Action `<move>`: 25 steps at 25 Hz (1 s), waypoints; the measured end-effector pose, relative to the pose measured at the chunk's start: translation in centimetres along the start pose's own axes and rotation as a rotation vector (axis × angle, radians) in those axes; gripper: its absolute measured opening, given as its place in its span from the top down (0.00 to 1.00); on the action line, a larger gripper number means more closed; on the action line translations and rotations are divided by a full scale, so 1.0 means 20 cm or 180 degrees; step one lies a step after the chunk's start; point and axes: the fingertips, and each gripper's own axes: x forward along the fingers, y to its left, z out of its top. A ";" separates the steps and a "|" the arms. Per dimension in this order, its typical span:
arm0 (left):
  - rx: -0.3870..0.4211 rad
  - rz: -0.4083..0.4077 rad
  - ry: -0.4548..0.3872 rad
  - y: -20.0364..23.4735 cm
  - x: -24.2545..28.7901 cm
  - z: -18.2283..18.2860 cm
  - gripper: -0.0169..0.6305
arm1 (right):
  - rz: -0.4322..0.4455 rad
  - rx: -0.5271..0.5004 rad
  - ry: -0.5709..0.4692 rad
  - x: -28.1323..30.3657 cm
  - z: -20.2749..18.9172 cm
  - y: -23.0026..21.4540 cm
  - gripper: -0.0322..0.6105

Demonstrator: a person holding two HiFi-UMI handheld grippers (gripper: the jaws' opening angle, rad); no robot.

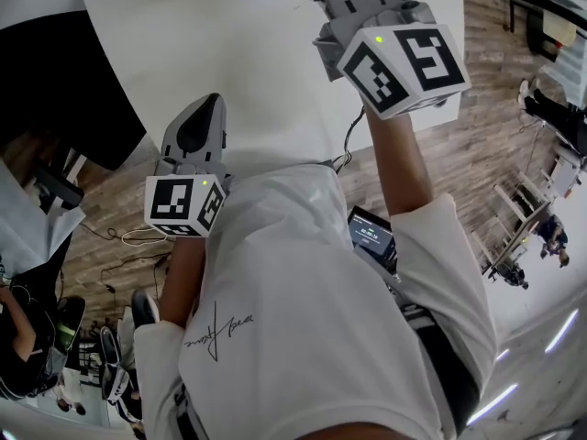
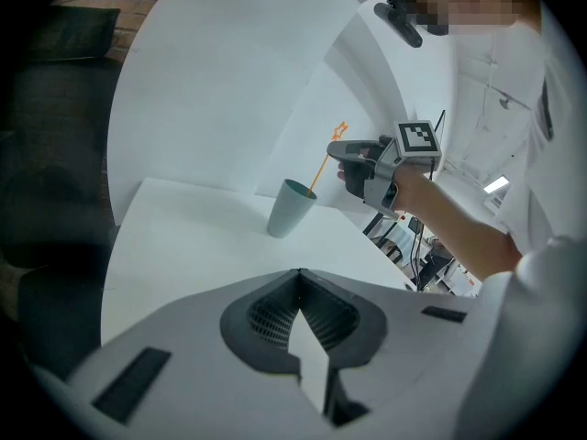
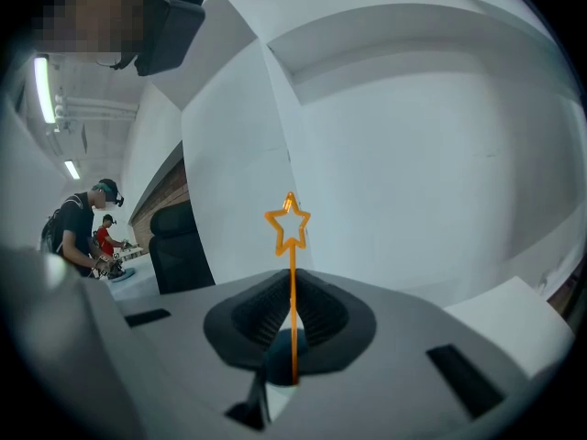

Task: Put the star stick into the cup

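A teal cup (image 2: 292, 207) stands on the white table (image 2: 183, 236). The orange star stick (image 2: 328, 157) leans up out of the cup's mouth, its star (image 2: 341, 130) at the top. In the left gripper view my right gripper (image 2: 337, 151) hangs just above the cup, shut on the stick. In the right gripper view the star stick (image 3: 293, 273) runs straight up between the tips of my right gripper (image 3: 292, 280), with the cup's dark opening (image 3: 275, 360) below the jaws. My left gripper (image 2: 298, 273) (image 1: 211, 104) is shut on nothing, near the table's edge and well short of the cup.
The white table (image 1: 257, 62) ends close to the person's body. A black chair (image 1: 55, 90) stands at its left side. Cables (image 1: 138, 236) lie on the wooden floor. People (image 3: 78, 227) work at a far table in the right gripper view.
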 end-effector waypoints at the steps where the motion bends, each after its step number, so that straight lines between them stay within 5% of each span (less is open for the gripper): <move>1: -0.0005 0.0002 0.0008 0.00 0.00 0.00 0.96 | -0.0007 0.0003 0.0011 0.00 -0.01 -0.01 0.92; 25: -0.0059 -0.0026 0.0063 -0.02 0.02 -0.03 0.96 | -0.0045 -0.0010 0.0279 0.06 -0.15 -0.04 0.92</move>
